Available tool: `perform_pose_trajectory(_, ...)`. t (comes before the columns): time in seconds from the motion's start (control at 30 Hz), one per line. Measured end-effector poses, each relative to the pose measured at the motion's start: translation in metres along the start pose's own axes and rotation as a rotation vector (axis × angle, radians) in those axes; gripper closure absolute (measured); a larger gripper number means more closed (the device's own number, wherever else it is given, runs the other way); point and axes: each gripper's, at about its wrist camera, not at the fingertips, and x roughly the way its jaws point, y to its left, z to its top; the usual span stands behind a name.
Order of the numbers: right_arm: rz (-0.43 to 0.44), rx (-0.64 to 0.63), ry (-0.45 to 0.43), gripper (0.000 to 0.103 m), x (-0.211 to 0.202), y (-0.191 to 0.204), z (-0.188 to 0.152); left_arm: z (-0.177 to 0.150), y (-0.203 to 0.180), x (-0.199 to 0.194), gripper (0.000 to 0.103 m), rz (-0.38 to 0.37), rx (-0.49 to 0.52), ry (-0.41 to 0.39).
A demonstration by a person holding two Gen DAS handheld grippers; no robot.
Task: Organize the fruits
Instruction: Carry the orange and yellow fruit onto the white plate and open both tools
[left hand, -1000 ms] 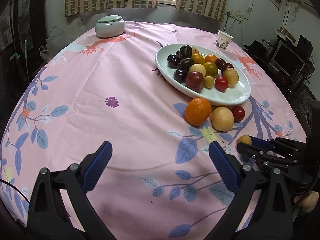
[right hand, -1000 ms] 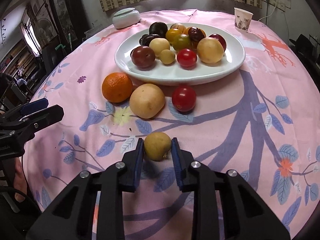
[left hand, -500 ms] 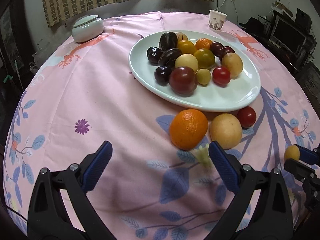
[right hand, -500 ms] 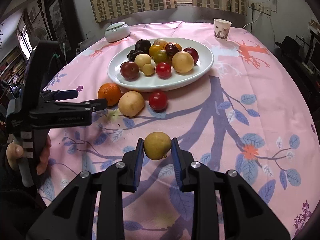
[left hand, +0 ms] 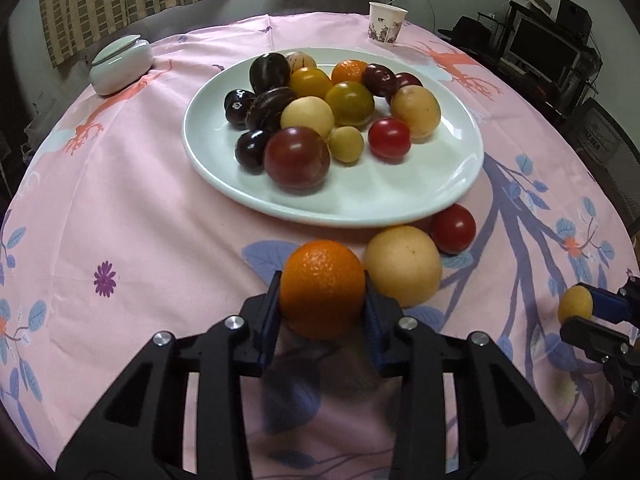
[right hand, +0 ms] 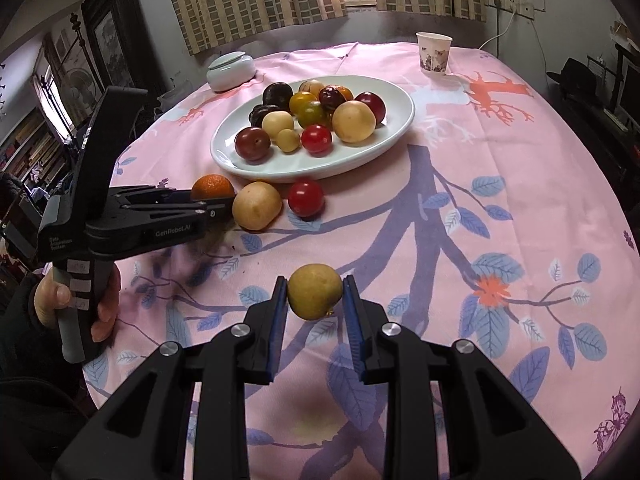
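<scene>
2 grippers grip fruit: left gripper closing on the firm, round orange across its middle; right gripper clamps a small yellow fruit.

A bright orange sits on the near cloth, pinched between two blue pads. A pale yellow fruit touches its right side, a red one beyond. The white plate farther back holds piled dark, yellow and red fruit.
</scene>
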Motion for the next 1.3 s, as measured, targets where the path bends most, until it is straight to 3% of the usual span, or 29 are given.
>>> perform_pose_trajectory(0.3, 0.014, -0.012, 0.018, 0.075, 0.003, 0.008, 0.000, -0.035, -0.020, -0.064, 0.067, -0.095, -0.027, -0.086)
perform_pose_trajectory(0.6, 0.020, -0.037, 0.024, 0.075, 0.003, 0.016, 0.004, -0.034, -0.019, -0.071, 0.067, -0.113, -0.030, -0.074)
perform_pose_trajectory(0.8, -0.001, -0.092, -0.006, 0.075, -0.004, 0.015, 0.030, -0.017, -0.018, -0.070, 0.066, -0.105, -0.013, -0.077)
perform_pose_trajectory(1.0, -0.014, -0.149, -0.013, 0.075, 0.003, 0.014, 0.073, 0.024, -0.011, -0.055, 0.066, -0.068, -0.035, -0.061)
perform_pose_trajectory(1.3, -0.052, -0.140, -0.012, 0.075, 0.046, 0.004, 0.118, 0.080, -0.003, -0.007, 0.066, -0.019, -0.106, -0.031)
